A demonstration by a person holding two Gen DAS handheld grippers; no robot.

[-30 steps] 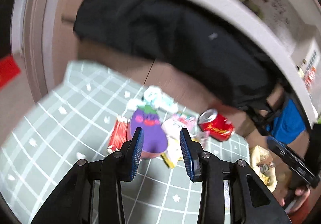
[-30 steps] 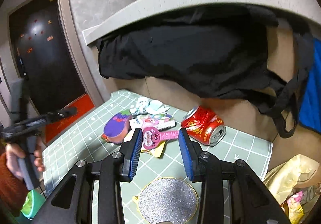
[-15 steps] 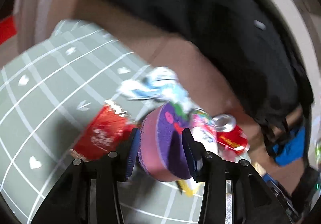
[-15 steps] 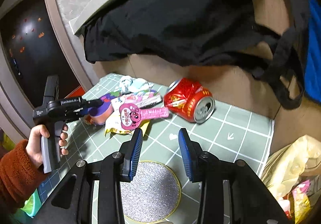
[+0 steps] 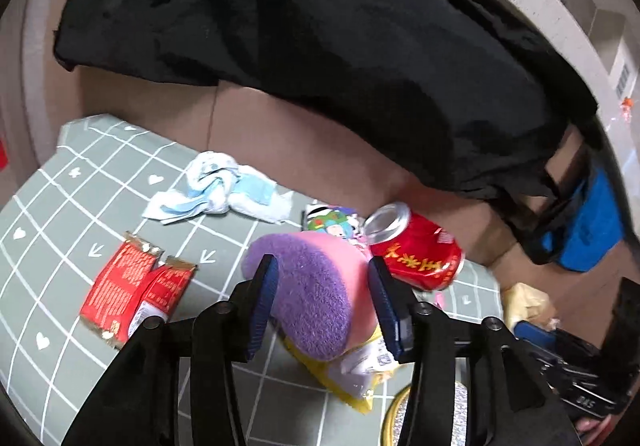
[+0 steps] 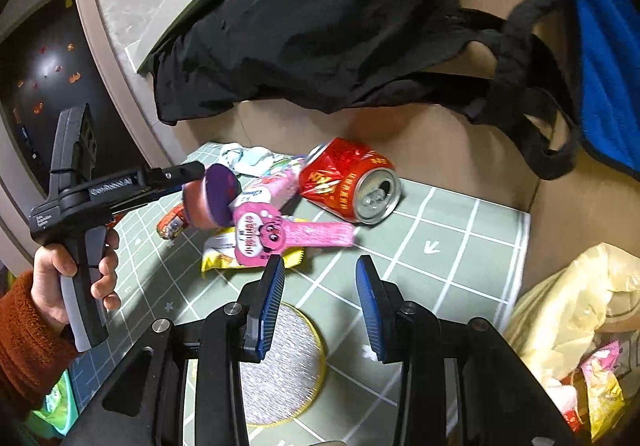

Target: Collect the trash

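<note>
My left gripper (image 5: 322, 296) is shut on a purple and pink sponge (image 5: 316, 294) and holds it above the green mat; it also shows in the right wrist view (image 6: 212, 202). A red crushed can (image 5: 416, 252) lies just right of it, also in the right wrist view (image 6: 350, 180). A red wrapper (image 5: 134, 296), a white and blue crumpled tissue (image 5: 218, 190), a pink wrapper (image 6: 280, 234) and a yellow wrapper (image 6: 224, 254) lie on the mat. My right gripper (image 6: 320, 304) is open and empty, above the mat in front of the pink wrapper.
A green grid mat (image 6: 452, 246) covers the surface against a cardboard wall (image 5: 304, 134). A black cloth (image 5: 320, 22) hangs over it. A silver round coaster (image 6: 280, 362) lies under my right gripper. A yellow trash bag (image 6: 572, 326) sits at the right.
My left gripper closed on the purple sponge and lifted it off the mat. My right gripper moved down and closer to the mat, staying open.
</note>
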